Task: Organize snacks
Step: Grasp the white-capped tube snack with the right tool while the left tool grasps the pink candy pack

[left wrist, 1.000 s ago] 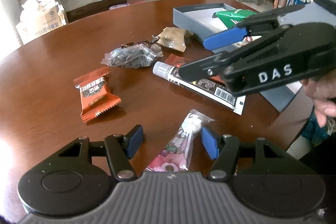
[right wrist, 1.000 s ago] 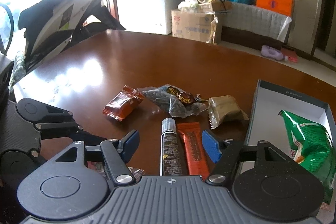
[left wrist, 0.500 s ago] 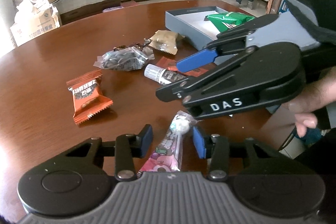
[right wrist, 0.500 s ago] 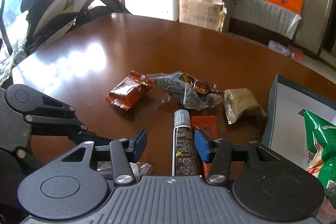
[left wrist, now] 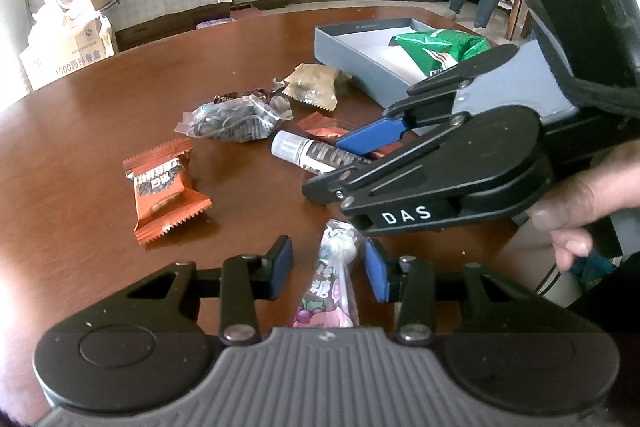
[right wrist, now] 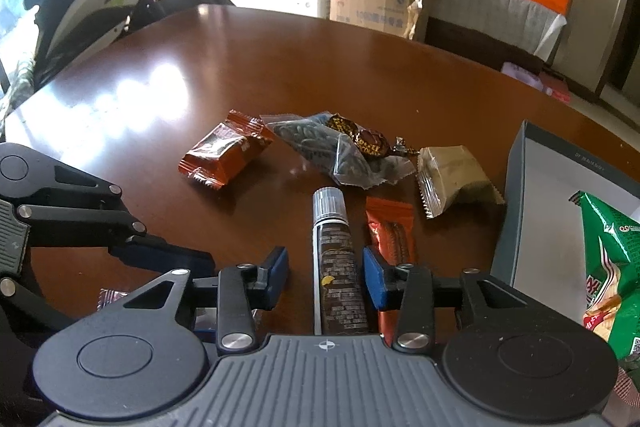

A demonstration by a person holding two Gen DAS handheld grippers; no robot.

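Sorting has barely begun: only the green crinkly snack bag [left wrist: 436, 45] lies in the grey cardboard box [left wrist: 352, 57] far right, while the other snacks remain on the brown tabletop [left wrist: 100, 131]. Left tool [left wrist: 327, 269] has just been narrowing around the pink lollipop packet [left wrist: 330, 287], right tool [right wrist: 325, 277] around the dark tube [right wrist: 338, 267]; neither pinches yet.

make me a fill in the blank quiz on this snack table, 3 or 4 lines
1. The green bag lies inside the grey ____.
2. Between the left gripper pads lies a ____ in a clear wrapper.
3. Between the right gripper pads lies a dark ____ with a white cap.
4. The table is made of brown ____.

Missing words: box; lollipop; tube; wood
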